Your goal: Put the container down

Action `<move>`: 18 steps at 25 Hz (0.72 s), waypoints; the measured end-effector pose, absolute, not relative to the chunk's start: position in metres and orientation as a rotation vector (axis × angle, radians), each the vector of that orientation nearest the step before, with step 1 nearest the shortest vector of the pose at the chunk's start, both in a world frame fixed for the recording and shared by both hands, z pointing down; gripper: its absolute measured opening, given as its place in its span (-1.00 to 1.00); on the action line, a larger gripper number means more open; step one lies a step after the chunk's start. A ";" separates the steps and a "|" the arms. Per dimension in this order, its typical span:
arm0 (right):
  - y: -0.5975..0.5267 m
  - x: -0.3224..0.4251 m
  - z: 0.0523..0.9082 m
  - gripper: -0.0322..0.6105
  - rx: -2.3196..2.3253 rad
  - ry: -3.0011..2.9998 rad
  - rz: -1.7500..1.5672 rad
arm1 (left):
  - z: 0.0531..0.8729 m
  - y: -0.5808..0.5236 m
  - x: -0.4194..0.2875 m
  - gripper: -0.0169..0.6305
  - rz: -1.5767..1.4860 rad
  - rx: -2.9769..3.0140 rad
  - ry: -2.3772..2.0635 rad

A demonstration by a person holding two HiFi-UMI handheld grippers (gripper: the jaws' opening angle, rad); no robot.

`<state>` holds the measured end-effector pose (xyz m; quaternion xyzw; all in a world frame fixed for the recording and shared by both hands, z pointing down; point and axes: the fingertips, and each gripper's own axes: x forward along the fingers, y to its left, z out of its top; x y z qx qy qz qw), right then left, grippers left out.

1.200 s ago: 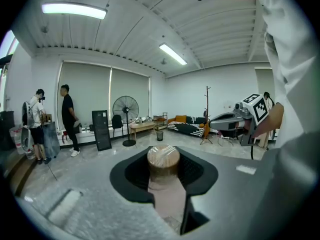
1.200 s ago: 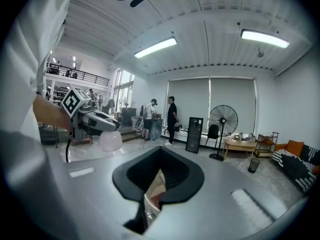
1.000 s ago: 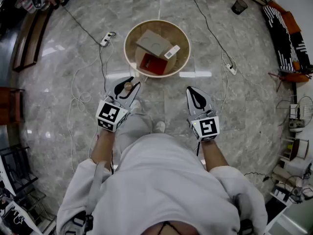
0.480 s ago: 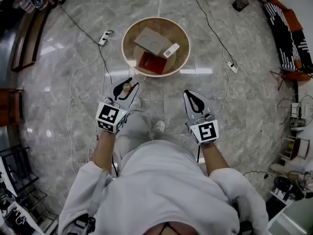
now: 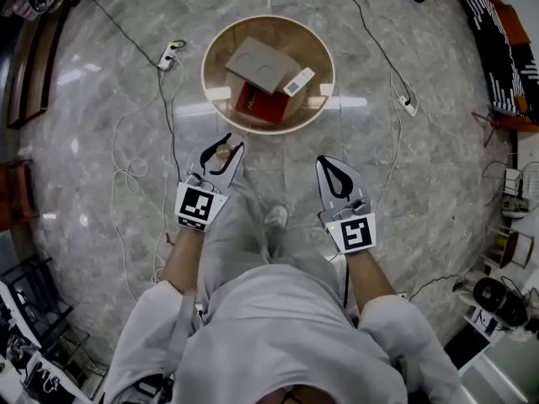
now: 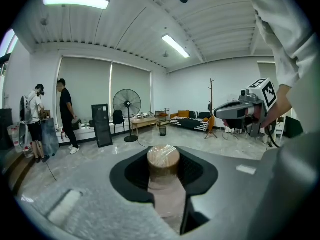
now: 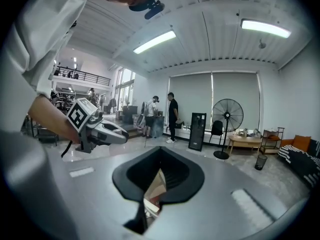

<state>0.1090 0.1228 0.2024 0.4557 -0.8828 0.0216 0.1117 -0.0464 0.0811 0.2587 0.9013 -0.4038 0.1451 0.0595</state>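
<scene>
While left gripper [image 5: 229,143] clamps container [image 6: 163,156], right gripper [image 5: 324,163] jaws together, basket [image 5: 205,74] ahead

Container [image 5: 222,151]: small tan-brown cylinder, round pale top, glossy clear wrap over it. Upright, top facing up. Clamped between jaws of left gripper [image 5: 226,142], close to their tips, sides pressed by both black pads. Held off marble floor, just short of near rim of round wooden basket [image 5: 269,130].

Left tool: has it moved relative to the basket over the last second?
No, not noticeably: the left tool keeps the same short gap from the basket's near rim.
</scene>
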 end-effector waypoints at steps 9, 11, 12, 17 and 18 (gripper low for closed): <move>0.044 0.092 0.279 -0.89 1.387 -2.543 0.162 | 0.346 0.006 -0.049 -0.59 0.475 2.741 -1.168; 0.028 0.089 0.297 -0.88 1.391 -2.535 0.175 | 0.364 -0.009 -0.051 -0.59 0.480 2.740 -1.153; 0.021 0.088 0.305 -0.89 1.391 -2.530 0.182 | 0.373 -0.016 -0.052 -0.59 0.481 2.738 -1.148; -0.006 0.082 0.351 -0.89 1.384 -2.504 0.215 | 0.417 -0.045 -0.059 -0.59 0.485 2.729 -1.138; -0.010 0.081 0.359 -0.88 1.384 -2.499 0.222 | 0.424 -0.049 -0.060 -0.59 0.489 2.729 -1.135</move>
